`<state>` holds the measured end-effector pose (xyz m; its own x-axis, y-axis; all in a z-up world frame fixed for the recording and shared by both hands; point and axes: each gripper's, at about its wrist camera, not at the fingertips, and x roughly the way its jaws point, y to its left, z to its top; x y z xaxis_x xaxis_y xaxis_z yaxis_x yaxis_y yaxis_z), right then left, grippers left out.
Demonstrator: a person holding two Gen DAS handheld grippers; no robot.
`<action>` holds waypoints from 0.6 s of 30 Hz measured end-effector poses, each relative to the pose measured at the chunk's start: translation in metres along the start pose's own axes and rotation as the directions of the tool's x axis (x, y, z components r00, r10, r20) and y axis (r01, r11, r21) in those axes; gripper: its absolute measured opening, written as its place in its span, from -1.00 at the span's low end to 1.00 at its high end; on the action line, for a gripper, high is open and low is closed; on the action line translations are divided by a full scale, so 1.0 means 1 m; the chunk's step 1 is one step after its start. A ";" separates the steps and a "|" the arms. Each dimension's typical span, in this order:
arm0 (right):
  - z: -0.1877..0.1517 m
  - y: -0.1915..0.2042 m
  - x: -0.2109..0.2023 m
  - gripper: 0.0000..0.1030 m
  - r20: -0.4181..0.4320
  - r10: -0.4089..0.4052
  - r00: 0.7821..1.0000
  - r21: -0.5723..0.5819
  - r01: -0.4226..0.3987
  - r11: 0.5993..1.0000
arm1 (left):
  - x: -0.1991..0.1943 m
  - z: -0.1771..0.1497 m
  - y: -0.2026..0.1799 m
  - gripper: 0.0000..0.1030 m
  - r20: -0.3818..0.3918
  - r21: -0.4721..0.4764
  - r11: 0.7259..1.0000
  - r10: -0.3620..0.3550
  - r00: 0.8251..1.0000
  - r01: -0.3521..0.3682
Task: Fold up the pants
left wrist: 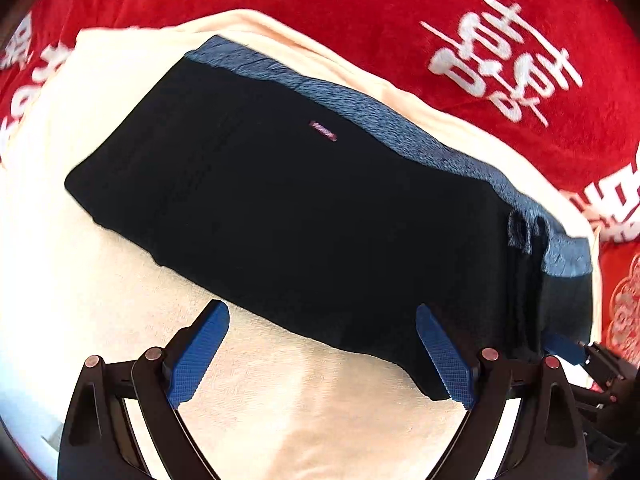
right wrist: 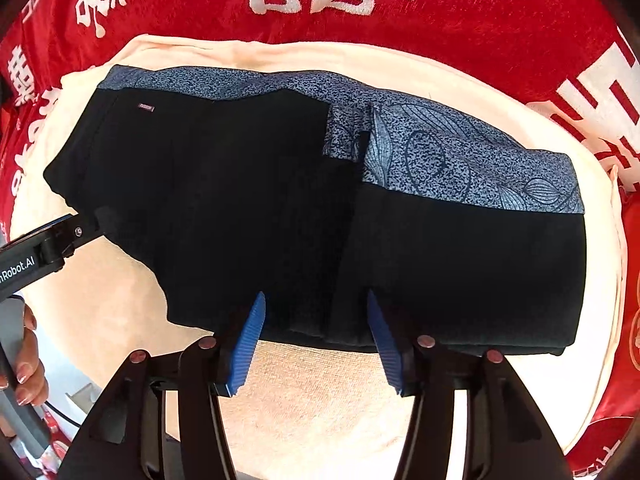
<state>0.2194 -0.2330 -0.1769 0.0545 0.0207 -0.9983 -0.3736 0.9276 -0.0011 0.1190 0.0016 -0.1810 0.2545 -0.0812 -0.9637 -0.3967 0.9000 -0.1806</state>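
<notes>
Folded black pants (left wrist: 280,208) with a blue patterned waistband (left wrist: 360,104) lie flat on a cream towel (left wrist: 120,280). My left gripper (left wrist: 320,310) hovers over their near edge, open wide, with nothing between its blue pads. In the right wrist view the pants (right wrist: 240,200) show two stacked layers, with the waistband (right wrist: 460,160) along the far side. My right gripper (right wrist: 315,299) is open, its fingertips straddling the near folded edge without pressing on the cloth. The left gripper's finger (right wrist: 86,228) sits at the pants' left corner.
A red blanket (right wrist: 480,20) with white characters spreads under and around the towel (right wrist: 320,400). A person's hand (right wrist: 28,360) holds the left tool at the lower left. The right gripper's tip (left wrist: 568,350) shows at the pants' right end.
</notes>
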 end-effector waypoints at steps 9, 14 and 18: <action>0.012 0.030 -0.008 0.18 0.036 0.074 0.997 -0.083 -0.071 0.994 | -0.009 0.010 0.047 0.84 0.029 -0.158 0.987 -0.027 0.999 0.032; 0.016 0.041 0.029 0.27 -0.066 0.126 0.990 -0.088 -0.132 0.987 | -0.008 0.014 0.074 0.84 0.033 -0.235 0.971 -0.024 0.999 0.031; 0.017 0.034 0.034 0.34 -0.058 0.176 0.983 -0.053 -0.179 0.982 | -0.007 0.010 0.092 0.84 0.046 -0.272 0.958 -0.078 0.996 0.088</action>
<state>0.2238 -0.1943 -0.2104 -0.0656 0.1617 -0.9847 -0.4259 0.8879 0.1742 0.0900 0.0893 -0.1893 0.3249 -0.1317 -0.9365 -0.5977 0.7388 -0.3113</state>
